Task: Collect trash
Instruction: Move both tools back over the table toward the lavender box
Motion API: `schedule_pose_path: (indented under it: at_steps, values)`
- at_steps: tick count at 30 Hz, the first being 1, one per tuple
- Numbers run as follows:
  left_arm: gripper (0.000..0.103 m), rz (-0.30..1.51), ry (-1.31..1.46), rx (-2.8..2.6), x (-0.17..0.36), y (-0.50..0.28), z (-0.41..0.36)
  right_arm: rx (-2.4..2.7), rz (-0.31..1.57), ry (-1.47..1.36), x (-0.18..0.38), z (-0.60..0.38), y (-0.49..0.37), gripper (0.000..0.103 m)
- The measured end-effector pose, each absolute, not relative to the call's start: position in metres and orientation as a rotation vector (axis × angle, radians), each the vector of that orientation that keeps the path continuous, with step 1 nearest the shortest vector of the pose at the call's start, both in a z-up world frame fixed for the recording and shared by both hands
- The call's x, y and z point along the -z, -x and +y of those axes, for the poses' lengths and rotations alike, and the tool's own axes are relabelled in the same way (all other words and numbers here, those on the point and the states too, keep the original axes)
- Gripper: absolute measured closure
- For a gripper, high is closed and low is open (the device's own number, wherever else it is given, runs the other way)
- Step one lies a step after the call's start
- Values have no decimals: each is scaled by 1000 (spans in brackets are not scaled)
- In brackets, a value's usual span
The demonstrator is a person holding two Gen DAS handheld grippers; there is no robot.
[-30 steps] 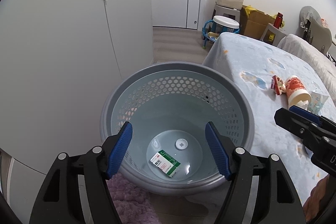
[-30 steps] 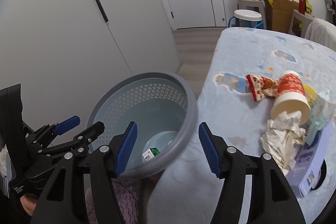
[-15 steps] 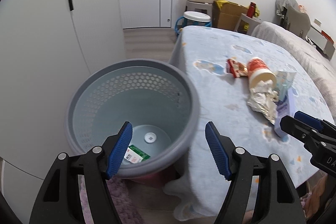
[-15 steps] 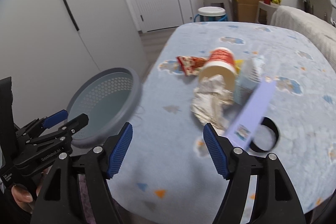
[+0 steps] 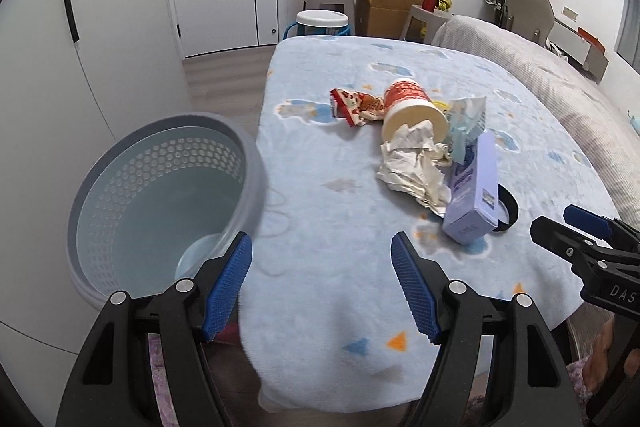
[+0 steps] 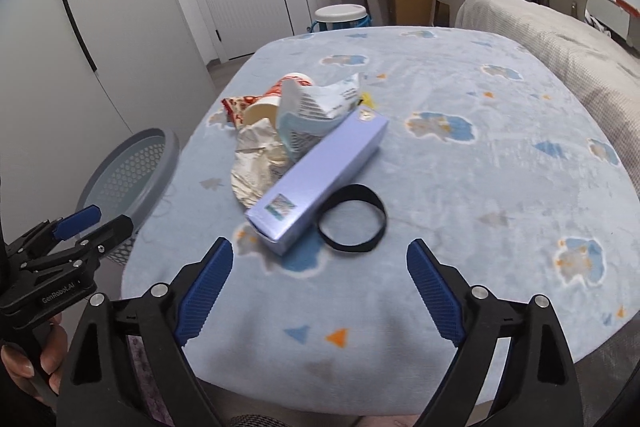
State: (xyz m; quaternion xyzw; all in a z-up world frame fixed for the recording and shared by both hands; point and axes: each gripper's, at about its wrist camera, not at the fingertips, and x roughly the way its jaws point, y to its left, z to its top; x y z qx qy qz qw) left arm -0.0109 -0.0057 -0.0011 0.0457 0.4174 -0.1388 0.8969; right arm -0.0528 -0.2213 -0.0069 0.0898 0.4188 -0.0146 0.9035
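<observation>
A: While the grey basket (image 5: 160, 195) sits at the left of the frame, off the edge of the blue-covered bench (image 5: 320, 267), how much of the rubbish looks collected?

B: Little, judging from here. What shows of the basket's inside is bare; part of its floor is hidden behind the left gripper (image 5: 322, 287), so one cannot tell what lies there. Moving right, the pile sits mid-bench: a red snack wrapper (image 5: 352, 105), a tipped paper cup (image 5: 412, 109), crumpled paper (image 5: 416, 167) touching the cup's mouth, a pale blue packet (image 5: 466, 125), then a lilac box (image 6: 320, 181) with a black band (image 6: 352, 219) just beside it.

A: And the fingers?

B: The left gripper's fingers stand apart with nothing between them, over the near bench edge. The right gripper (image 6: 320, 291) has its jaws opening, wide and empty, with the lilac box and band just ahead.

A: So what remains?

B: Seemingly every piece on the bench. The box looks the likeliest next pick, being nearest the right gripper.
</observation>
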Motion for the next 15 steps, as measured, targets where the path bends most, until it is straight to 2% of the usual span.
schedule_pose_path:
  at_steps: [4,15]
  values:
    - [33,872,-101,283,1,9,-17,34,887,-164,14,-232,49,7]
    - [31,889,-131,277,3,2,-41,-7,957,-90,51,-243,15,8]
